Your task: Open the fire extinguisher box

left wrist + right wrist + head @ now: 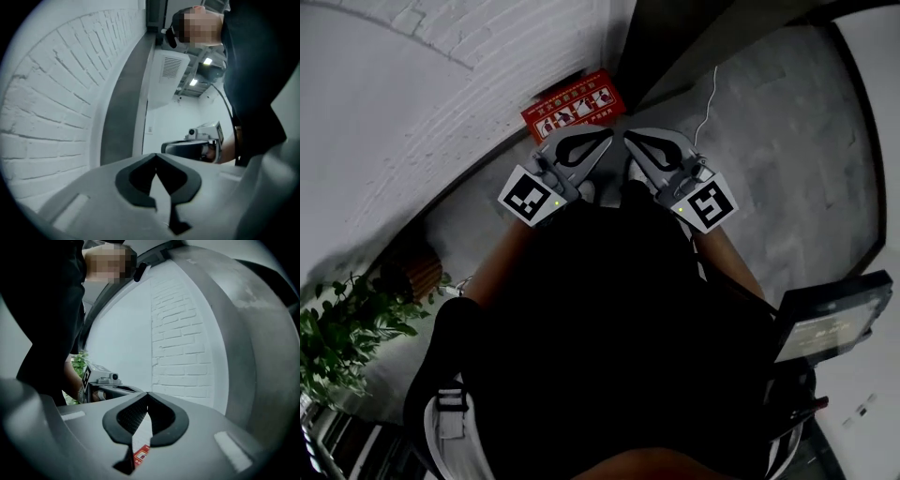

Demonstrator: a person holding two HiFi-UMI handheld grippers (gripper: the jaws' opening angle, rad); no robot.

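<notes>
The red fire extinguisher box (574,105) with white pictograms on its lid stands on the grey floor against the white brick wall. Both grippers are held side by side close to the person's chest, above and short of the box, touching nothing. My left gripper (598,139) is shut, its tips meeting (156,154) with nothing between them. My right gripper (637,141) is also shut and empty (147,393). A sliver of the red box (141,454) shows through the gap below the right jaws. Each gripper view shows the other gripper alongside.
A white brick wall (412,94) runs along the left. A leafy potted plant (337,323) and a wooden tub (417,272) stand at lower left. A thin white cable (708,103) hangs by a dark pillar (675,37). A dark device (834,319) sits at right.
</notes>
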